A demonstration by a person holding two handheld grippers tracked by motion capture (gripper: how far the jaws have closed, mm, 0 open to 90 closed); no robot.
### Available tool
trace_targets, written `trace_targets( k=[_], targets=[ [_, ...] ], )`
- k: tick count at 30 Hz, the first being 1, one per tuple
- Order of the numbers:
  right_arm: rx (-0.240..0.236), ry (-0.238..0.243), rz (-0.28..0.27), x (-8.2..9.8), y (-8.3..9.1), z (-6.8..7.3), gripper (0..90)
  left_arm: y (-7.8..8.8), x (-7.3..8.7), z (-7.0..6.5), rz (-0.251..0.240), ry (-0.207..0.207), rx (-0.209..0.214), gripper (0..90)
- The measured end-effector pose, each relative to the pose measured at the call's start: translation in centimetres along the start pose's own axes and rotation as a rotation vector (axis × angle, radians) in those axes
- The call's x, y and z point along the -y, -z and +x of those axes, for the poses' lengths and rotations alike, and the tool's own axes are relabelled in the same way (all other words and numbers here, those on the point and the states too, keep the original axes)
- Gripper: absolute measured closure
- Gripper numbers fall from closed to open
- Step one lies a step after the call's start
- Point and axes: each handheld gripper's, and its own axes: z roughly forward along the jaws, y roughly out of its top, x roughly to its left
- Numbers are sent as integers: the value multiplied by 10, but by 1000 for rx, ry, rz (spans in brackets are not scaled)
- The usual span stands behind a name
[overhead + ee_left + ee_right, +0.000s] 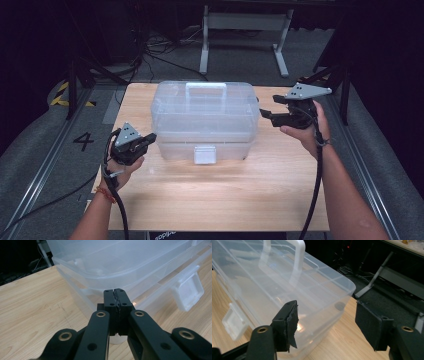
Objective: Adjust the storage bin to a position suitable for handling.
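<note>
A clear plastic storage box (205, 117) with a white carry handle (206, 90) and a front latch (205, 155) stands closed on the wooden table (225, 200). My left gripper (149, 141) rests by the box's front left corner, its jaws shut with nothing between them. In the left gripper view its tips (116, 293) almost touch the box wall (100, 262) just under the lid rim. My right gripper (265, 109) hovers at the box's right end, open and holding nothing. In the right gripper view its pads (327, 307) straddle the box's corner (317, 300) without touching it.
Beyond the table's far edge a white desk frame (245, 30) stands on the dark floor among loose cables (150, 55). A painted "4" (83, 141) and a metal rail (45, 165) lie to the left. Bare tabletop stretches in front of the box.
</note>
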Motion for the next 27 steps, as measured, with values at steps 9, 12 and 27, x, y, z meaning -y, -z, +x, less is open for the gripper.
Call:
trace_targets(
  k=[9, 12, 27],
  targets=[
    [-6, 36, 23, 35, 6, 12, 344, 2, -5, 1, -3, -12, -6, 883],
    [-23, 30, 29, 47, 3, 16, 352, 2, -7, 1, -6, -6, -6, 884],
    [-32, -9, 40, 72, -32, 20, 377, 4, -15, 4, 0, -20, -6, 890]
  ],
)
